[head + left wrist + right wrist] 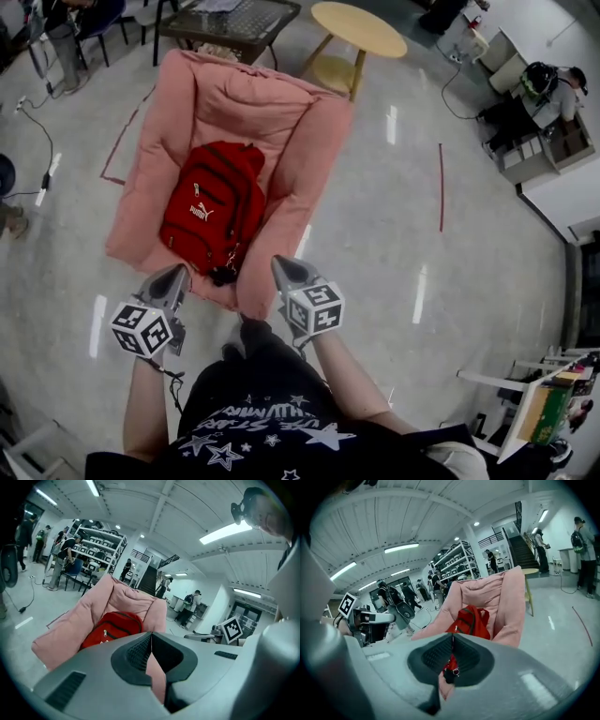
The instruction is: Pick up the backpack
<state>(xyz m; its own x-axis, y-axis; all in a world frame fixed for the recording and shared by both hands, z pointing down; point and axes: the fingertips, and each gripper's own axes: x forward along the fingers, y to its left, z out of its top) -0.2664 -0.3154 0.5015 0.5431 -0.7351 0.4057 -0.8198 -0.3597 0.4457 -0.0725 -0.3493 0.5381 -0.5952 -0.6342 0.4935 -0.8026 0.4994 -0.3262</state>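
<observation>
A red backpack (214,208) with white print lies on the seat of a pink armchair (309,141), its top handle toward the chair's back. It also shows in the left gripper view as the backpack (111,626) and in the right gripper view as the backpack (469,620). My left gripper (176,276) hovers just short of the chair's front edge, near the backpack's bottom left corner, jaws shut and empty. My right gripper (284,267) hangs over the chair's front right corner, beside the backpack's lower end, also shut on nothing.
A round wooden table (358,30) and a dark glass table (230,21) stand behind the chair. Red tape lines (441,187) mark the glossy floor. People sit and stand at desks (534,122) and by shelves (101,543). A cable (42,141) trails at the left.
</observation>
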